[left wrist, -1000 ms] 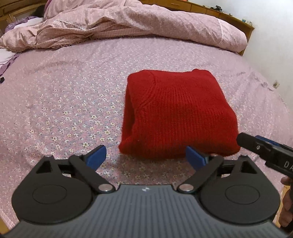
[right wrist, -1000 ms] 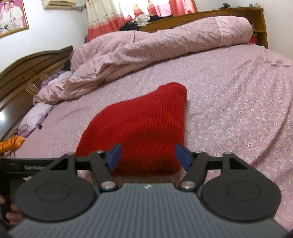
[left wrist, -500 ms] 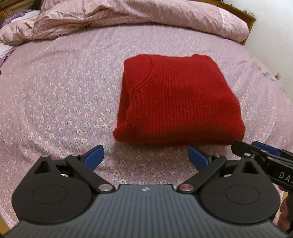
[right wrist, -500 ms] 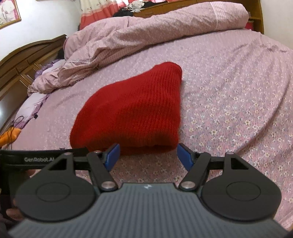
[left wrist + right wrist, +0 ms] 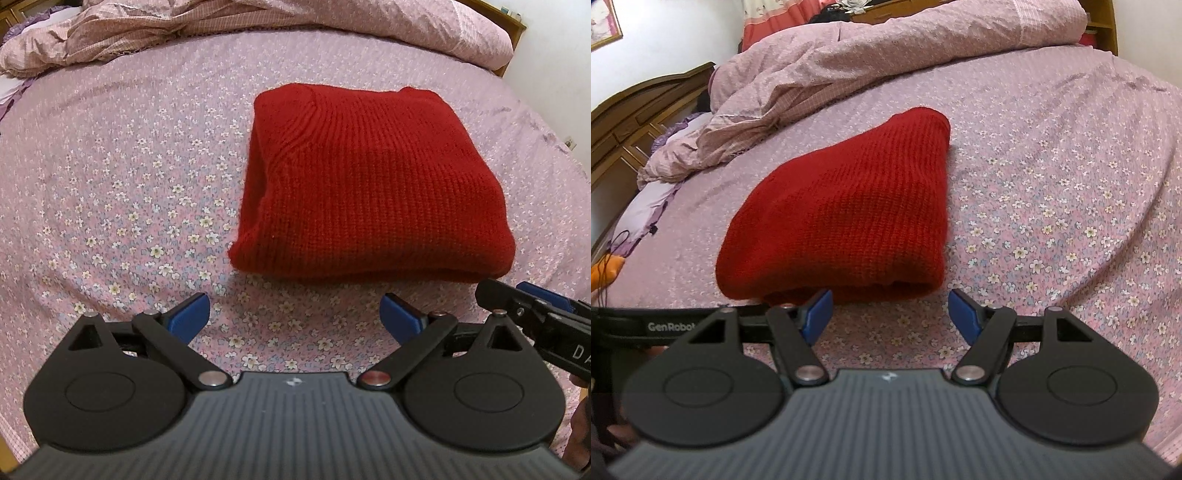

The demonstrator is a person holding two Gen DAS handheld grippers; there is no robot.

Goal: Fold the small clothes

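The right gripper (image 5: 532,302) is cut off at the left view's edge. A ribbed red sweater (image 5: 369,184), folded square, lies on the flowered sheet (image 5: 110,184). Both grippers, including the left gripper (image 5: 293,317), gape empty just near it.

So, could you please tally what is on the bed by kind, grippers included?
Red knitted garment, folded: 1
Pink quilt, bunched up: 1
Grippers, both open and empty: 2, left gripper and right gripper
Total: 4
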